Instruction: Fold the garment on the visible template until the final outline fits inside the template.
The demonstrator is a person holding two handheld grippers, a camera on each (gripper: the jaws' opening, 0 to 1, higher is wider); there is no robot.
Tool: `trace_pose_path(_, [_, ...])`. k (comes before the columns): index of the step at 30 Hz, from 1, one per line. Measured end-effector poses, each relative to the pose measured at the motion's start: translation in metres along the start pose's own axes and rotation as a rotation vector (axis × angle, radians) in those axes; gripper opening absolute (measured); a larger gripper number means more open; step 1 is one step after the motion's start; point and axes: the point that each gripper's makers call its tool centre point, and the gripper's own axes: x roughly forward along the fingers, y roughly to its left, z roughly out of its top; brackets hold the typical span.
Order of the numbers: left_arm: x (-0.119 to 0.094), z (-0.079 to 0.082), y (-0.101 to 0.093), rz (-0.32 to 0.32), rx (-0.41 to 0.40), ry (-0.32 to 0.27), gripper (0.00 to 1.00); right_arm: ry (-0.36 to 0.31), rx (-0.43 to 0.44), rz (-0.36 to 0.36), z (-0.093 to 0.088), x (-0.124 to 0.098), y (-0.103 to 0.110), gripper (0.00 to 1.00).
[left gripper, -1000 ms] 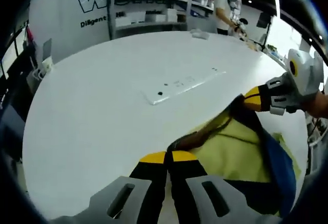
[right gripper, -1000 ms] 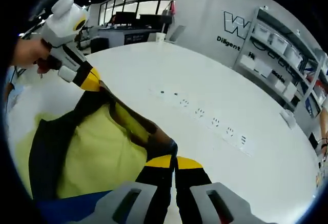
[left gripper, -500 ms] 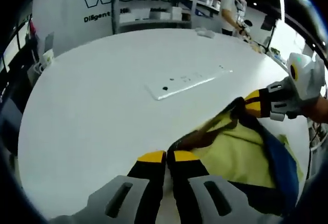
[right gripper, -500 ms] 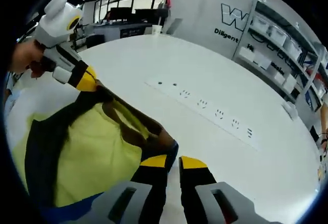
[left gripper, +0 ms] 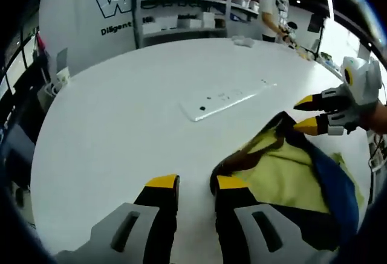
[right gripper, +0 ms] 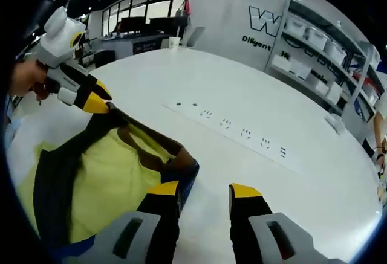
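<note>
A yellow-green garment (left gripper: 279, 176) with dark trim and a blue edge lies bunched on the white table (left gripper: 121, 113). Its dark collar edge rests just beside my left gripper (left gripper: 196, 184), which is open and holds nothing. My right gripper (left gripper: 304, 114) comes in from the right, open, its yellow tips just off the garment's far corner. In the right gripper view the garment (right gripper: 100, 182) lies at the lower left. My right gripper (right gripper: 204, 190) stands open beside its folded edge. The left gripper (right gripper: 100, 98) is open by the garment's far corner.
A white power strip panel (left gripper: 227, 98) (right gripper: 242, 134) is set flush in the table beyond the garment. Shelves with bins (left gripper: 175, 4) stand behind the table. A person (left gripper: 269, 13) stands at the far side. The table's edge curves round at the left.
Both grippers were shut on the garment's edge and have opened and let go. The held edge has dropped onto the table.
</note>
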Motion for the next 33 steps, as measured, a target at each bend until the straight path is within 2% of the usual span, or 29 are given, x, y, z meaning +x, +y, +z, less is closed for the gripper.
trace_pose_path(7, [-0.013,-0.003,0.002,-0.011,0.013,-0.013,0.22,-0.042,0.007,0.043,-0.004,-0.029,-0.003,0.28])
trace_pose_path(14, [-0.031,-0.012,-0.005,-0.032,0.01,-0.011,0.22,-0.034,-0.003,0.101,-0.02,-0.049,0.005,0.25])
trace_pose_path(17, [-0.04,-0.02,-0.018,-0.079,0.013,-0.004,0.23,-0.03,0.005,0.138,-0.028,-0.055,0.009,0.24])
trace_pose_path(21, [-0.047,-0.036,-0.026,-0.1,0.059,0.024,0.24,-0.01,-0.015,0.194,-0.047,-0.065,0.018,0.21])
trace_pose_path(28, [-0.057,-0.054,-0.038,-0.153,0.046,0.043,0.26,0.048,-0.006,0.249,-0.075,-0.078,0.029,0.15])
trace_pose_path(33, [-0.065,-0.069,-0.045,-0.185,0.047,0.073,0.24,0.055,0.006,0.273,-0.083,-0.084,0.037,0.14])
